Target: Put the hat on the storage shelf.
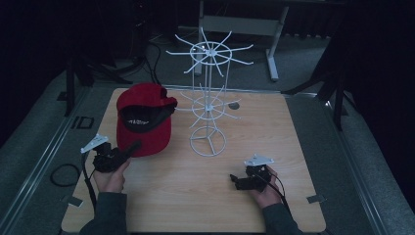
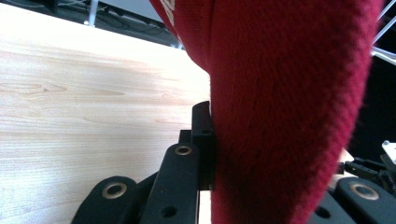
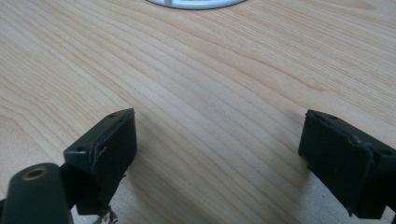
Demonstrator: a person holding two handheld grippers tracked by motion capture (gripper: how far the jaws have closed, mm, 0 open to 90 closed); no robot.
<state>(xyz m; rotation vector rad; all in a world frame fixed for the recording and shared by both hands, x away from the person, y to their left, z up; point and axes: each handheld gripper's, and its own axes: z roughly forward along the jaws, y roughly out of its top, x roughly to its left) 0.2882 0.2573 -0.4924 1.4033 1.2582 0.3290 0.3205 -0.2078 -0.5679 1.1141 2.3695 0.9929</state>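
We hold a tool in each hand over a pale wooden table [image 1: 195,196]. Our left tool [image 1: 128,149] has its jaws closed tight on the brim of a red cap [image 1: 144,120]; in the left gripper view the red cloth [image 2: 285,116] stands pinched between the two black jaws, with one jaw pressed flat against its left face and the other behind it on the right. The cap sits on the left half of the table, its crown toward the far edge and its opening turned up toward us, so that we see a dark inner band. That band carries a strip of pale writing, but it is too small and too dim to read. In the left gripper view a bit of white stitching shows near the top edge of the cap, and we cannot read that either. Our right tool [image 1: 236,180] rests low near the front right of the table, well apart from the cap; its jaws [image 3: 219,158] stand wide with bare wood between them and hold nothing. A white wire rack [image 1: 209,98] with two tiers of spokes stands upright just beside the cap, on a round base [image 3: 194,3] whose rim appears at the top of the right gripper view.
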